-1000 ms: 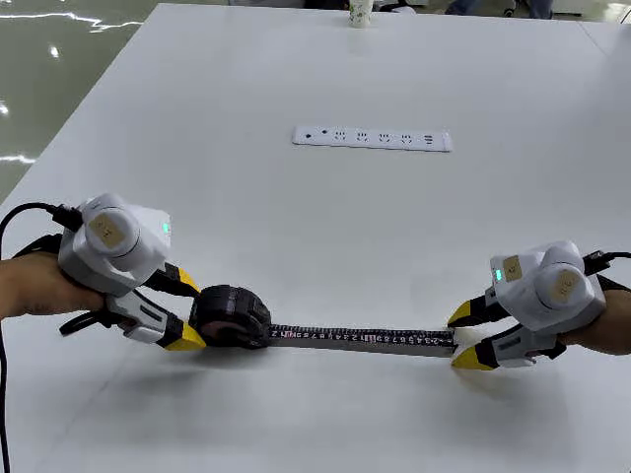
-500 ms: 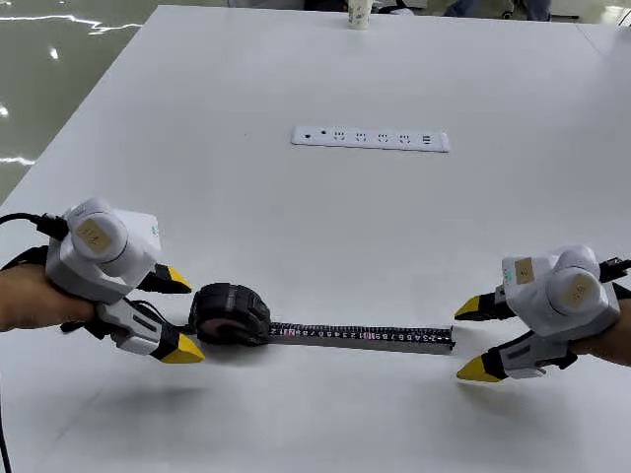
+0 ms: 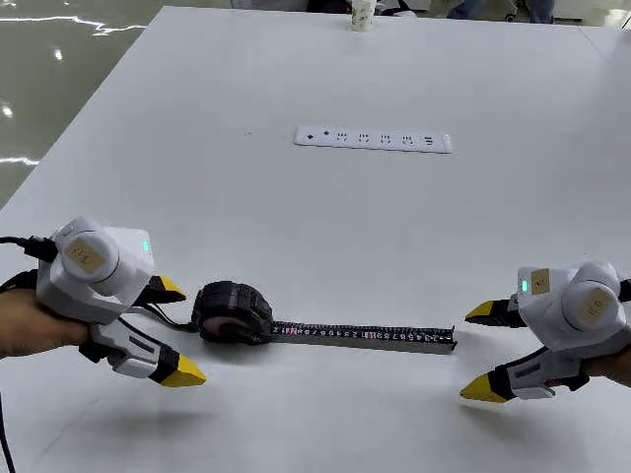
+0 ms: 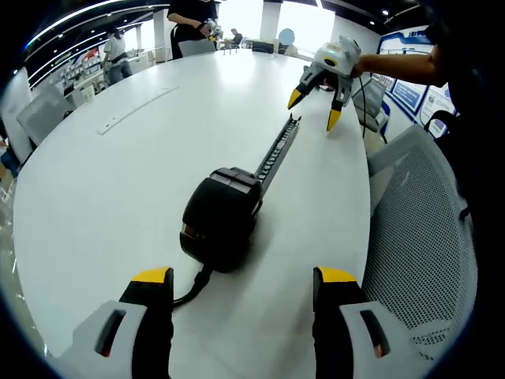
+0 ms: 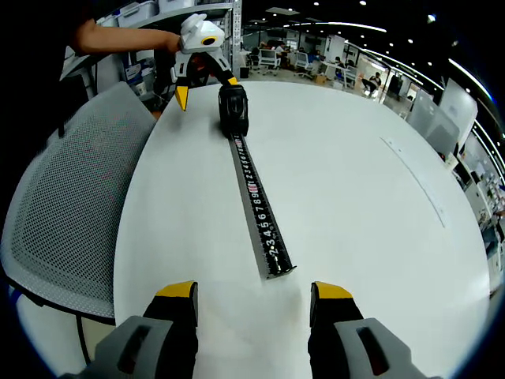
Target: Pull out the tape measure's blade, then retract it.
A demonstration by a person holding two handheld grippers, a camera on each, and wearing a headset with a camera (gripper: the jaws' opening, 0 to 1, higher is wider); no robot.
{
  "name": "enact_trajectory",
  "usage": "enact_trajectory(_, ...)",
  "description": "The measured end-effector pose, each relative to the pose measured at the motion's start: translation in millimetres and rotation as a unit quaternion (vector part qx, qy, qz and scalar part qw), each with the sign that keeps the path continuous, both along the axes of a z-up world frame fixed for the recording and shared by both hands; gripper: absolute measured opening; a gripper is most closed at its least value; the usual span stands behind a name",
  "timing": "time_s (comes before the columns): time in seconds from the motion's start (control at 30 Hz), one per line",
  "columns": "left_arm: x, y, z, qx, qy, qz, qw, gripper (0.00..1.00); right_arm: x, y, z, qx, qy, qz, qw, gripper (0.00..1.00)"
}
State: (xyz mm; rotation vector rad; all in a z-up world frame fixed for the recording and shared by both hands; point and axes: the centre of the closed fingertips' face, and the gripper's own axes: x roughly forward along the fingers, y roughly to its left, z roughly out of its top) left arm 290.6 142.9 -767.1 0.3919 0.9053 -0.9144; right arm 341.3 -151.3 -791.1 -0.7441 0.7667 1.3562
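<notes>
The black tape measure case [image 3: 232, 312] lies on the white table [image 3: 325, 227] with its blade [image 3: 365, 336] pulled out to the right, flat on the surface. My left gripper [image 3: 177, 330] stands open just left of the case, apart from it; in the left gripper view the case [image 4: 221, 217] lies ahead of the yellow tips with the blade [image 4: 278, 146] running away. My right gripper [image 3: 485, 348] is open, a little right of the blade's end. In the right gripper view the blade's end [image 5: 280, 268] lies just ahead of my gripper [image 5: 254, 290].
A white power strip [image 3: 373, 140] lies at the middle of the table, farther off. A paper cup [image 3: 362, 13] stands at the far edge. A grey mesh chair [image 5: 67, 197] stands beside the table's near edge.
Both grippers have let go and drawn back: the left has moved away from the case, the right away from the blade's end. The blade stays extended on the table.
</notes>
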Motion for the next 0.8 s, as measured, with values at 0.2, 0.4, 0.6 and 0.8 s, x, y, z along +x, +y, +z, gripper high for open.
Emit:
enact_trajectory(0.2, -6.0, -1.9, 1.7, -0.016, -0.006, 0.026, 0.9995, 0.72, -6.8, -0.1, 4.1, 0.011, 0.000, -0.024, 0.9996, 0.61)
enact_trajectory(0.4, -13.6, -7.6, 3.7, -0.031, -0.012, 0.044, 0.9985, 0.75, -14.2, -1.5, 4.3, 0.022, 0.006, -0.053, 0.9983, 0.66)
enact_trajectory(0.6, -18.7, -12.8, 3.6, -0.045, -0.018, 0.065, 0.9967, 0.80, -19.7, 0.6, 7.2, 0.035, 0.003, -0.078, 0.9963, 0.73)
enact_trajectory(0.8, -23.3, -17.4, 5.4, -0.059, -0.027, 0.091, 0.9937, 0.85, -27.2, 3.8, 9.8, 0.048, 0.001, -0.102, 0.9937, 0.81)
